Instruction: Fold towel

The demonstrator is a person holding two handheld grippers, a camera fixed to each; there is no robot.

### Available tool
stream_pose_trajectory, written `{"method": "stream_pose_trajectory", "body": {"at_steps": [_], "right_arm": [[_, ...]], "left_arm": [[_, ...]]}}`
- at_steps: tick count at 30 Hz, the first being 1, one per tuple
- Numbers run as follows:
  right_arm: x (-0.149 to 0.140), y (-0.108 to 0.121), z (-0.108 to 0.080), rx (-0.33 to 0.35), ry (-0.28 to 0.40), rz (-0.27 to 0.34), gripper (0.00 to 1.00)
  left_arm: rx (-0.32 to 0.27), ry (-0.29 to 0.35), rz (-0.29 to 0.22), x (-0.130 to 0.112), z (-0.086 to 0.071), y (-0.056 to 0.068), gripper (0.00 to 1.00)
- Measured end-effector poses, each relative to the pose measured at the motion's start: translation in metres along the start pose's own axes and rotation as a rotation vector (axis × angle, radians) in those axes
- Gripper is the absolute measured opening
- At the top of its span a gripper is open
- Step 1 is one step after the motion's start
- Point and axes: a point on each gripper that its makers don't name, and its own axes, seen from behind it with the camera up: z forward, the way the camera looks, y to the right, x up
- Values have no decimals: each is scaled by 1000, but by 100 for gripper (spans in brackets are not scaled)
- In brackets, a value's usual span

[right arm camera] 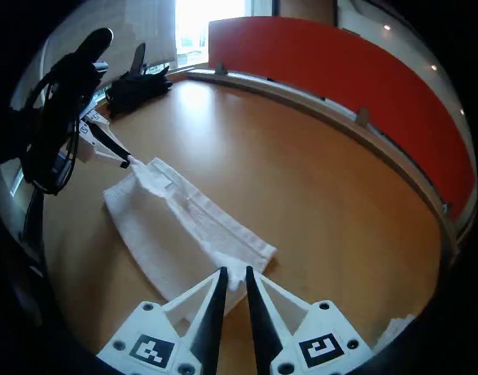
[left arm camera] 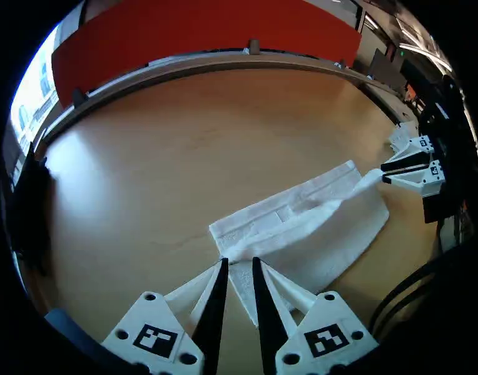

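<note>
Towel (left arm camera: 308, 231) | judged soft, light, limp; take at corners | left gripper (left arm camera: 239, 269) nearly closed, pinching one end | right gripper (right arm camera: 234, 278) likewise, other end

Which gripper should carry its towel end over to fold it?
Probably left. Both pinch the towel, but the left gripper sits near black clutter; folding toward the right gripper avoids it.

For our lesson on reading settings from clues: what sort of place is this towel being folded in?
Probably an office: the towel lies on a broad curved wooden desk, backed by a red divider panel, with a bright window beyond.
</note>
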Motion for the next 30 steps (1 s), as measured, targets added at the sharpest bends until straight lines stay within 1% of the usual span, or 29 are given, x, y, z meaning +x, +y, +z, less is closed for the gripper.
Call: {"method": "stream_pose_trajectory", "body": {"at_steps": [2,6,7,8,11,12,13,14,16,24,30], "right_arm": [[0,2,0,-9,0,-5,26],[1,6,-1,-27,2,-12,27],[1,7,-1,-33,3,-11,31],[2,9,-2,-38,5,-10,38],[3,12,-4,-57,12,-5,74],[4,13,-5,-60,14,-3,83],[4,12,-6,-58,16,-1,88],[3,11,-7,-57,18,1,90],[3,8,-8,-54,21,5,90],[-1,0,-14,-49,24,5,90],[-7,-7,-19,-48,23,6,90]], "left_arm": [[10,5,3,1,-1,-3,28],[16,16,0,5,-4,-6,29],[16,20,-3,6,-5,-7,30],[16,24,-6,7,-6,-7,31],[5,30,-19,8,-11,-6,57],[1,30,-23,7,-12,-5,66],[-6,28,-27,5,-12,-4,76],[-12,26,-30,4,-13,-3,85],[-15,27,-33,2,-14,-2,90],[-14,31,-39,-4,-19,0,91],[-9,40,-46,-10,-27,1,91]]}}
